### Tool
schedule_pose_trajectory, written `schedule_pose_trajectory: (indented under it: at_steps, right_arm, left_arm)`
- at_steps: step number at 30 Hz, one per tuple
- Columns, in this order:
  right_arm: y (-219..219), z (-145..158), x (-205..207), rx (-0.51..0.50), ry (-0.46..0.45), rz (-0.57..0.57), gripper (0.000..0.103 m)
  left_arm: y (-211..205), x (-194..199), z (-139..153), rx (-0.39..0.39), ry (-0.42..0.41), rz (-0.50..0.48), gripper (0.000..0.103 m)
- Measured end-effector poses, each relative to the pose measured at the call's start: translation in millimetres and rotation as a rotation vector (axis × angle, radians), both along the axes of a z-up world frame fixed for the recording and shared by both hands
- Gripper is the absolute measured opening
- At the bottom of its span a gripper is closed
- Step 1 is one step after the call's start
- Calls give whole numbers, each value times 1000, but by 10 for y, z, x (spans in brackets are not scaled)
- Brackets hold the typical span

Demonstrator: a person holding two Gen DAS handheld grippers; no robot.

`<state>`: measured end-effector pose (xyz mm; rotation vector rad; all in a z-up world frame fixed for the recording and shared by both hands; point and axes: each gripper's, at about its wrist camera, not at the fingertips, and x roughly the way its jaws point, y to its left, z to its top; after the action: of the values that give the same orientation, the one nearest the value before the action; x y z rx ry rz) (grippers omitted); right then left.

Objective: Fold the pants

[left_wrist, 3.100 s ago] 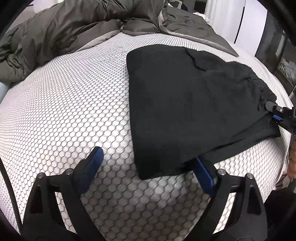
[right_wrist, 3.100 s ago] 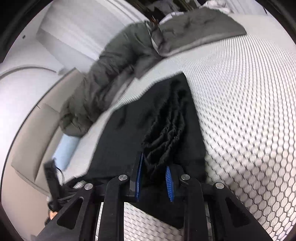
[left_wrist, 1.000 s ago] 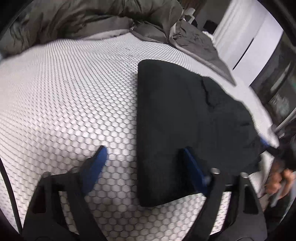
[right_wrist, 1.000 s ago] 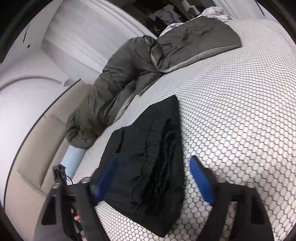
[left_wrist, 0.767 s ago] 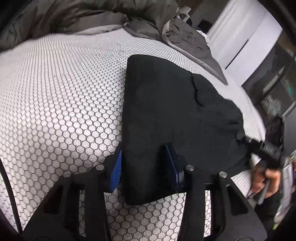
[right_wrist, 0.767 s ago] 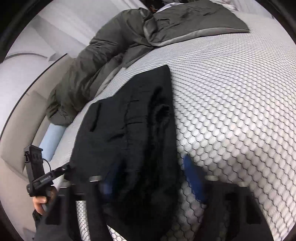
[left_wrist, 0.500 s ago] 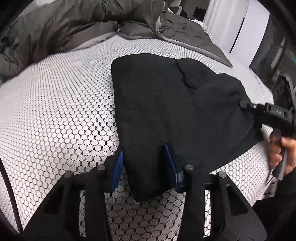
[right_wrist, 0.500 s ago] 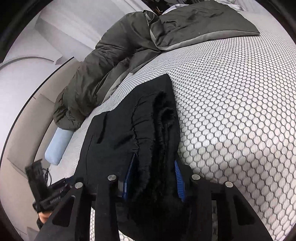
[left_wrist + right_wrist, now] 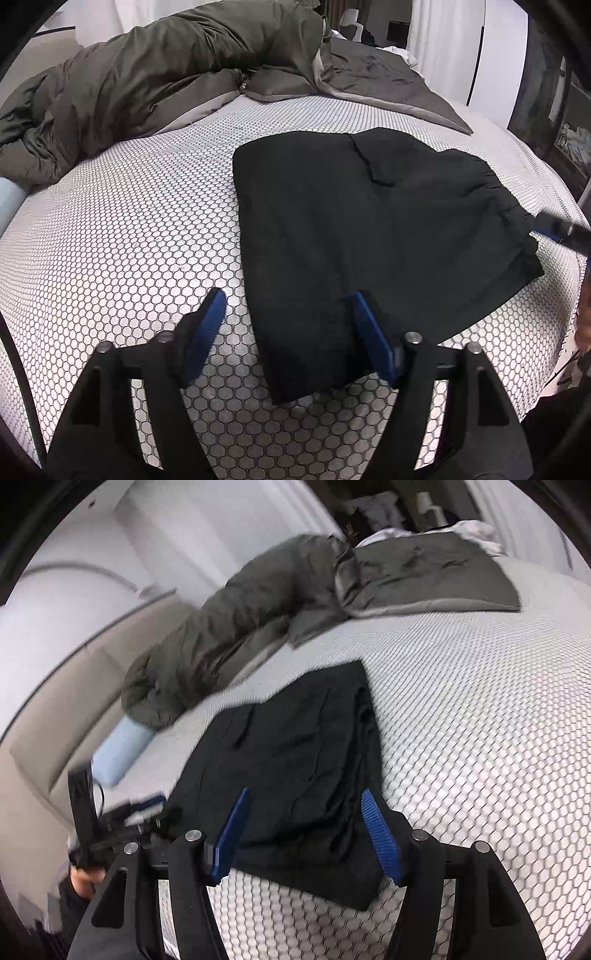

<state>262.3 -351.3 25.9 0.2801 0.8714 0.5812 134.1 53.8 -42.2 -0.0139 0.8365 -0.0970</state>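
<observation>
1. Left wrist view: my left hand-held gripper (image 9: 286, 325) hangs over the near corner of the black pants (image 9: 369, 229). They lie folded into a squarish packet on the honeycomb-patterned bed (image 9: 122, 240). The jaws have just been opening and now stand well apart. One blue pad is over the bare sheet and the other over the cloth, with the packet's near left edge between them, and neither presses on anything. The gathered waistband sits at the far right, and the tip of my right hand-held gripper (image 9: 554, 230) pokes in just beside it. A rumpled grey duvet (image 9: 155, 77) is heaped along the far side, well apart from the pants.

2. Right wrist view: this picture is a little blurred. My right hand-held gripper (image 9: 306, 834) has also just been opening. Its pads are spread with the stacked layers of the waistband end between them, gripping nothing that I can see. The pants run away from me toward the duvet. The left tool shows at the lower left, just beside the packet's other corner, near a pale blue pillow (image 9: 118, 753).

3. My reading: both ends are let go, so this fold looks laid down. If another fold is wanted, I would close on the two near corners and carry them over to the far edge. Otherwise I would draw both tools back without dragging the cloth.
</observation>
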Motion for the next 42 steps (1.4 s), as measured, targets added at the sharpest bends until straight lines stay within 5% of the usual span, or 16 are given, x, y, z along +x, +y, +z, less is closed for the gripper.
schedule_pose_trajectory:
  at_steps: [2,3,5,8,11,16,20,24,26,29,36,40,42]
  right_arm:
    - [88,-99,-9,-58,25,30,62]
    - [133,-157,-8,-100,38,35,46]
    - [189,-232,-9,-148,50,43,35]
    - [136,-175,-80,-74,30,63,21]
    - [44,-92,-134,12,24,75,20]
    - [21,-377,-39,-39,163,60,21]
    - [-98,-205,-151,-8,110,36,55]
    - [-283,-145,-125,60,80,-37,56]
    - [-283,-142,-99,68,80,-34,51]
    - [-186,-113,-117,33,49,-4,16]
    - [-154,25,-330,69,57,80,10]
    - [-174,-225,-233,-121,101,-8,11]
    - [-208,-217,-213,-114,101,-13,13]
  left_arm:
    - [-17,-9,11,-5,-6,-5,75]
    - [-24,-14,17,-5,-9,-7,75]
    - [-23,-26,22,-6,-10,-9,75]
    - [-12,-21,20,-9,-10,-5,75]
    - [2,-13,21,-15,-8,-4,75]
    - [61,10,7,-17,3,-4,75]
    - [76,-11,27,-19,-5,-10,75]
    - [85,-14,25,-18,-5,-6,75]
    - [79,-14,24,-19,-4,-7,75]
    - [60,-13,25,-12,-4,-13,75]
    - [77,-22,28,-12,-5,-13,75]
    - [108,1,17,-12,1,-10,75]
    - [104,8,13,-7,2,-9,75]
